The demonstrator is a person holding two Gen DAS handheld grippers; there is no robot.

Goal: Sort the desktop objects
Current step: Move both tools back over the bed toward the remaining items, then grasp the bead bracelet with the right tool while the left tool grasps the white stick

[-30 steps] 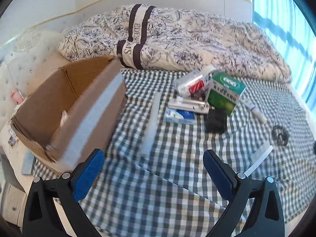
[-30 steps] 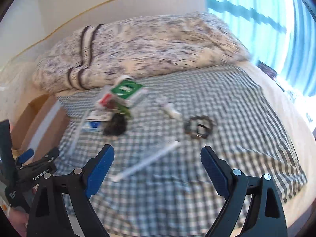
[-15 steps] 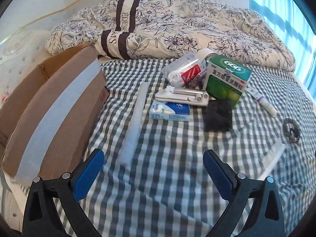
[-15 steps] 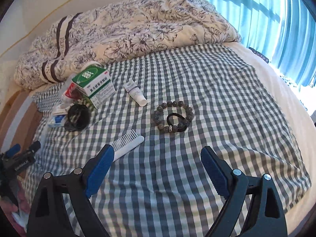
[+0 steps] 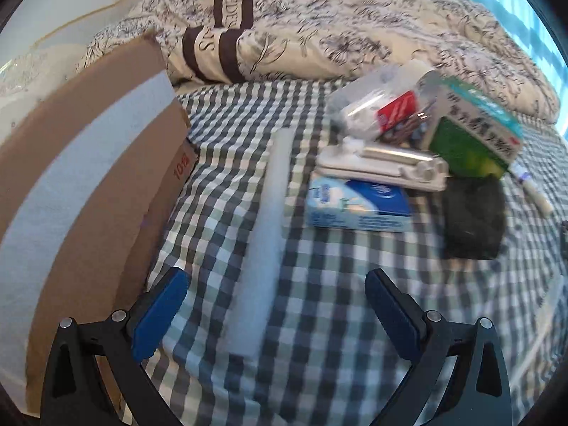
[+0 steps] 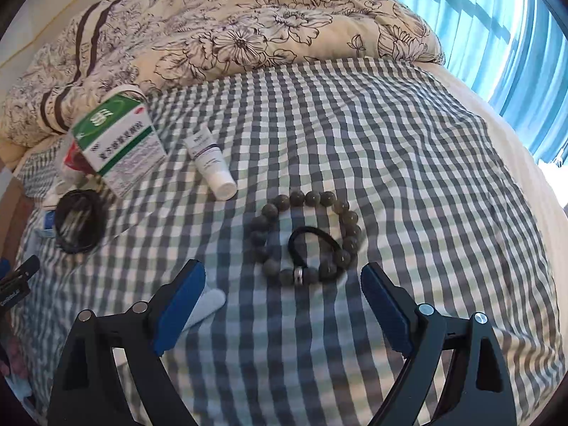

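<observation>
Currently both grippers are over a bed with a checked sheet (image 6: 408,149), jaws spread wide, nothing held.

Left wrist view, left to right: cardboard box (image 5: 88,184) at far left, taped flap facing the camera. Left gripper (image 5: 277,310) sits low, a long pale foam strip (image 5: 264,245) lying on the sheet between its fingers. Right of the strip: blue tissue pack (image 5: 358,206), white case (image 5: 383,168) touching it on the far side, clear pouch (image 5: 380,106) behind that, green medicine box (image 5: 475,135), black coiled item (image 5: 474,216).

Right wrist view: green box again at left, white tube (image 6: 213,163) just beside it. Right gripper (image 6: 284,301) is near a bead bracelet (image 6: 305,238), black hair tie (image 6: 312,245) lying inside the ring. White comb (image 6: 209,301) end touching the left finger. Floral duvet (image 6: 230,32) at far side.
</observation>
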